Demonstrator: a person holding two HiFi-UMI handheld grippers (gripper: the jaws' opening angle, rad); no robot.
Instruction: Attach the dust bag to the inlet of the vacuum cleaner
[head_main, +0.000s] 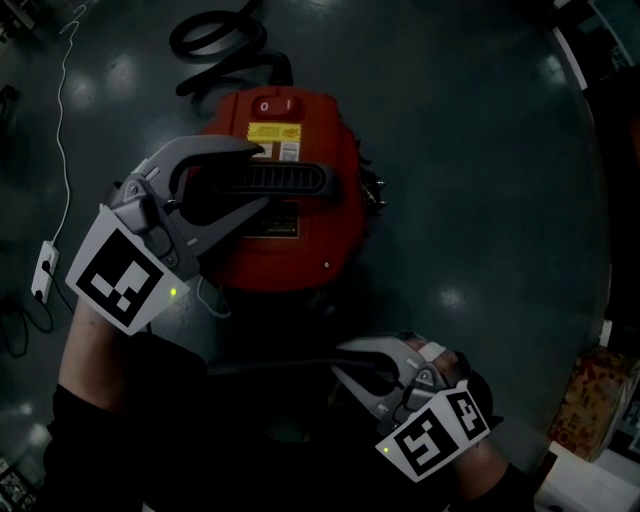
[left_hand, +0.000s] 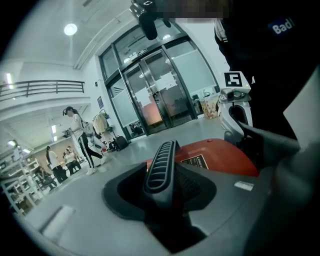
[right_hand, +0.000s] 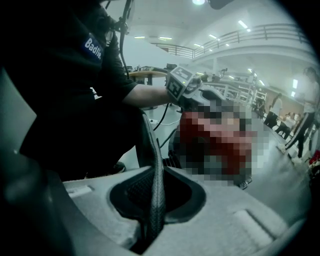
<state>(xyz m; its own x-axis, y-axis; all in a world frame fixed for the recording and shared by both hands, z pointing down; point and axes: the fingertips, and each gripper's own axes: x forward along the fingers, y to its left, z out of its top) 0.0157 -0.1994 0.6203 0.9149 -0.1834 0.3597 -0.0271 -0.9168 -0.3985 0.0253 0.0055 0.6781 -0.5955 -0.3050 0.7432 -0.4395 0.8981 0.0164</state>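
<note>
the red vacuum cleaner (head_main: 300, 225) stood on the dark floor (head_main: 480, 150), at the far side of the scene and a little left of centre, with its black hose (head_main: 215, 45) coiled beyond it. the left gripper (head_main: 258, 178) was clamped on the black ribbed handle (head_main: 285, 182) across the top of the machine, one jaw on the far side of the bar and one on the near side. the handle's long axis ran left to right, and the gripper came in from its left end.

the right gripper (head_main: 338, 362) sat near and to the right, well apart from the machine, its jaws nearly together and pinching a thin dark strip (right_hand: 156, 195). this strip rose away from the jaws in the right gripper view; it was probably an edge of the dust bag, though the dim frames did not settle that. no inlet showed in any view.

the left hand was the nearer one to the machine and looked to be steadying it. the held strip would have to travel far and left to reach the body
</note>
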